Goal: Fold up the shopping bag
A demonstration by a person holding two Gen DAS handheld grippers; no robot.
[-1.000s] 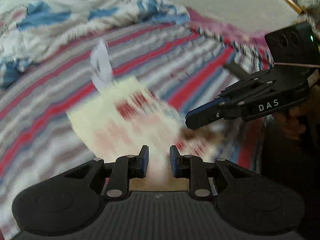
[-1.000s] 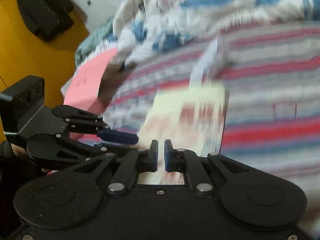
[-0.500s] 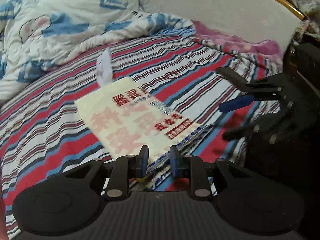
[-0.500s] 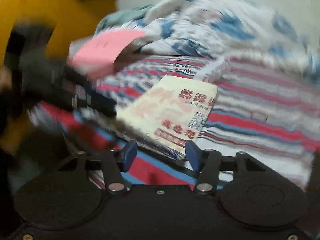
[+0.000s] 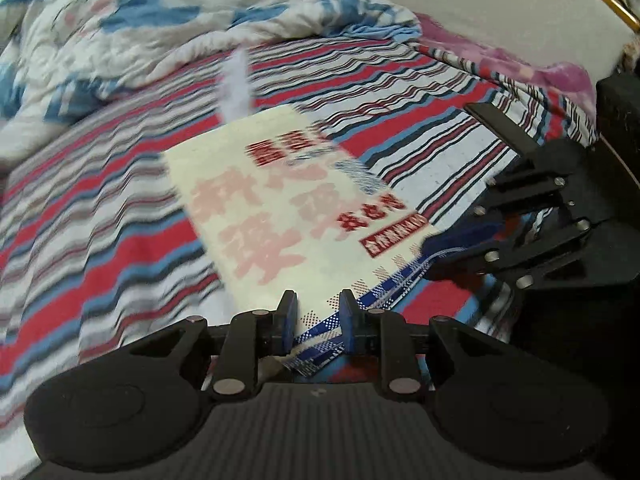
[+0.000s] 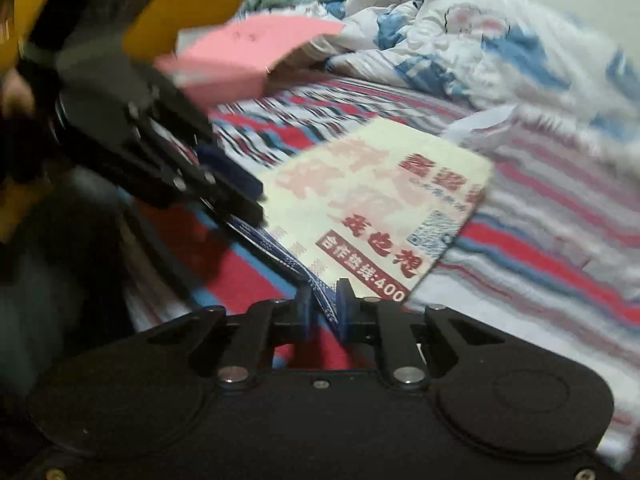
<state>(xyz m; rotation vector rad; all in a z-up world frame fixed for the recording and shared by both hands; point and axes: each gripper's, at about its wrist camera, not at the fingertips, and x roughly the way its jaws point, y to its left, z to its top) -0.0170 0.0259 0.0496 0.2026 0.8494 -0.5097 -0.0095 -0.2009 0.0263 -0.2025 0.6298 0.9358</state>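
left wrist: low, near, facing headboard | right wrist: low, near | both share shopping bag [image 5: 296,208] [image 6: 376,208], somewhat blurred

Striped bed [image 5: 120,248] — shopping bag [image 5: 280,200], rumpled quilt [image 5: 120,28] on it.

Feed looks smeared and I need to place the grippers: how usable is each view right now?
Left wrist view: motion blur smears the shopping bag print; left gripper stays sharp. Right wrist view: bag text readable, left side blurred; right gripper jaws closing on the bag's blue edge.
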